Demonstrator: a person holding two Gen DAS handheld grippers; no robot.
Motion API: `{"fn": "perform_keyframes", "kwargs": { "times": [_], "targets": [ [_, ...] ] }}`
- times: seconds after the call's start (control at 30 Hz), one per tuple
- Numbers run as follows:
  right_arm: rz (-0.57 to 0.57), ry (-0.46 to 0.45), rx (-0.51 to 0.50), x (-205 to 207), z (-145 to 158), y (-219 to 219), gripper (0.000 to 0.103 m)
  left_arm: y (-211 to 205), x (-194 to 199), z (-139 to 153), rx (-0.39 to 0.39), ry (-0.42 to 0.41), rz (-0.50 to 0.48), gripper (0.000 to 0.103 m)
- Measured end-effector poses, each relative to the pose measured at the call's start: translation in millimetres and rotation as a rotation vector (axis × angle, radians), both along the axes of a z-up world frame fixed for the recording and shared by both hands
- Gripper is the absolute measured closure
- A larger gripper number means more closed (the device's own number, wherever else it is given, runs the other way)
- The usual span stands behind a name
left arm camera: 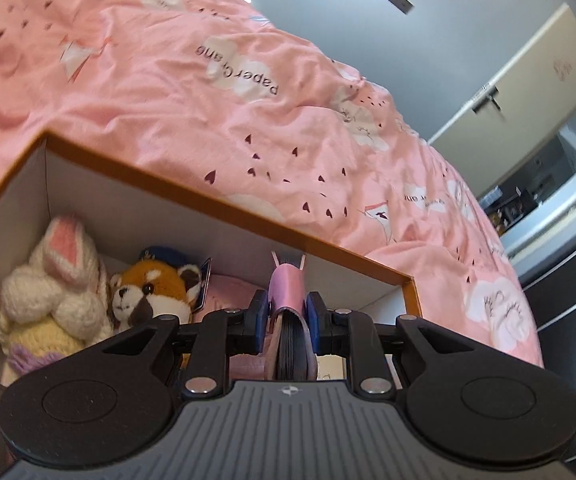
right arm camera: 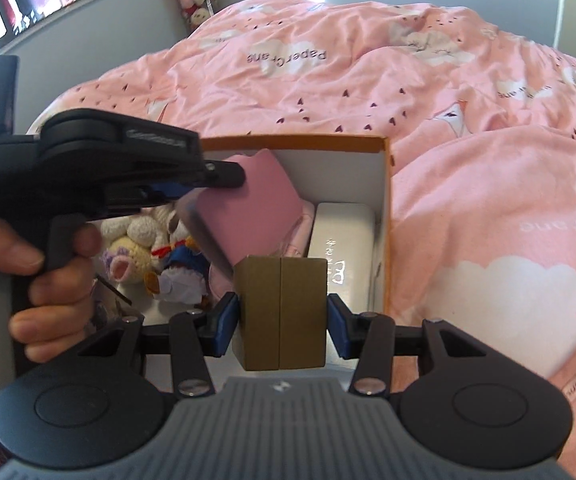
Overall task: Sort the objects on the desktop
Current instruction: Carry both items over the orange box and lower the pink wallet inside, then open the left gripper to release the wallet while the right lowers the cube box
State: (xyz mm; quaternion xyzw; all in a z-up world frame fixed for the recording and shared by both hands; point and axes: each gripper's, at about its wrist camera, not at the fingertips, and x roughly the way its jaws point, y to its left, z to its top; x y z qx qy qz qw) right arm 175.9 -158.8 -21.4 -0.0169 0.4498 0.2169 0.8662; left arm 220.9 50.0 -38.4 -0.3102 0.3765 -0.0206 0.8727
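An orange-rimmed cardboard box (left arm camera: 224, 204) with white inner walls sits on a pink bed; it also shows in the right wrist view (right arm camera: 385, 220). My left gripper (left arm camera: 286, 318) is shut on a pink notebook (left arm camera: 286, 288), held edge-on over the box interior. In the right wrist view the same notebook (right arm camera: 256, 204) hangs tilted from the left gripper (right arm camera: 224, 178). My right gripper (right arm camera: 282, 320) is shut on a small brown cardboard box (right arm camera: 282, 312), held above the big box's near side.
Inside the box lie a white knitted bunny (left arm camera: 56, 292), a red panda plush (left arm camera: 156, 292), a white case (right arm camera: 343, 240) and a pink item. The pink quilt (left arm camera: 248, 100) surrounds the box. A door and shelves stand at the right.
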Motion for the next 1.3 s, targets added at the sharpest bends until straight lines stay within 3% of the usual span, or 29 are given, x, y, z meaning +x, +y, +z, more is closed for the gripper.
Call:
{"fn": "perform_keyframes", "kwargs": {
  "times": [0.1, 0.23, 0.47, 0.7, 1.0, 1.13, 1.3],
  "targets": [
    [0.040, 0.019, 0.001, -0.2, 0.4, 5.0, 0.053, 2.0, -0.6, -6.8, -0.023, -0.009, 0.026, 0.080],
    [0.078, 0.053, 0.010, 2.5, -1.8, 13.2, 0.053, -2.5, 1.0, -5.7, 0.010, 0.008, 0.016, 0.080],
    [0.004, 0.075, -0.029, 18.4, -19.0, 23.6, 0.054, 7.9, 1.7, -9.5, -0.041, 0.091, -0.011, 0.079],
    [-0.054, 0.040, -0.028, 22.1, -18.6, 23.7, 0.056, 9.8, 3.0, -10.8, 0.082, 0.173, -0.043, 0.079],
    [-0.078, 0.029, -0.013, 37.3, -20.4, 27.2, 0.056, 9.9, -11.2, 4.8, 0.126, 0.139, -0.108, 0.080],
    [0.001, 0.053, -0.023, 35.3, -14.4, 24.4, 0.056, 6.5, -18.0, 16.8, 0.159, 0.116, -0.175, 0.080],
    [0.219, 0.122, -0.078, 37.6, -5.8, 22.9, 0.056, 1.0, -26.1, 31.0, 0.187, 0.104, -0.263, 0.079]
  ]
}}
